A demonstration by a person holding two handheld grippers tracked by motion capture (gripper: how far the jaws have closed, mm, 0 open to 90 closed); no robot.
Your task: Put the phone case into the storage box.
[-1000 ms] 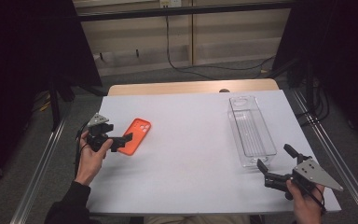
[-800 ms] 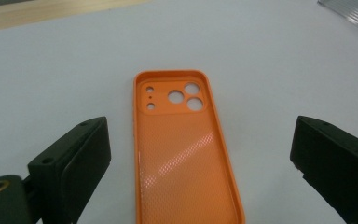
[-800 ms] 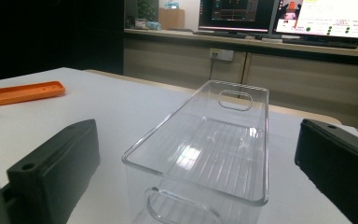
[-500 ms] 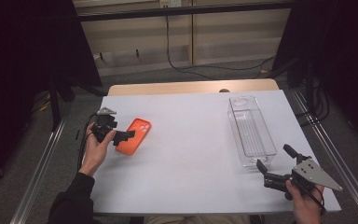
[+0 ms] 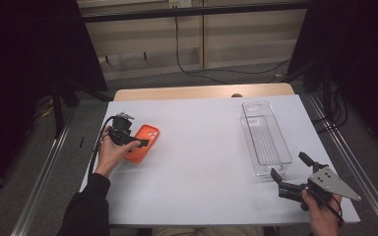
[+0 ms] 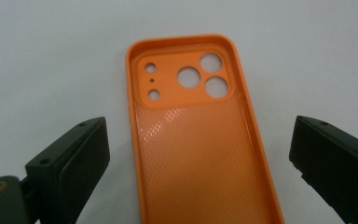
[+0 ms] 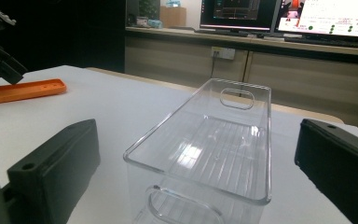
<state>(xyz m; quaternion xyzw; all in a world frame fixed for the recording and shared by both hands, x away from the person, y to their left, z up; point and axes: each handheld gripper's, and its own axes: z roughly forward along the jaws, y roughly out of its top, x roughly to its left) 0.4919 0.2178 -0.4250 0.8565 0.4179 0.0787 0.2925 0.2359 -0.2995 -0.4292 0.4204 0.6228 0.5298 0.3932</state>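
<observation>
An orange phone case [image 5: 145, 140] lies hollow side up on the white table [image 5: 202, 162] at the left, camera cut-outs pointing away from my left gripper. My left gripper [image 5: 139, 143] hangs over the case's near end, open. In the left gripper view the case [image 6: 200, 140] runs up between the wide-apart jaws of the left gripper [image 6: 198, 144], touching neither. My right gripper [image 5: 289, 166] stands open at the front right, just short of the near end of a clear plastic bin [image 5: 265, 137]. In the right gripper view the empty bin [image 7: 223, 140] stands between the jaws of the right gripper [image 7: 198, 156].
The bin is long and upright, with handle cut-outs at both ends. In the right gripper view the orange case [image 7: 23, 91] and the left gripper [image 7: 0, 60] show far off at the left. A wooden strip [image 5: 202, 92] runs along the table's far edge.
My left hand has moved forward and tipped its gripper down over the near end of the orange case. The case, the bin and the right gripper have stayed put.
</observation>
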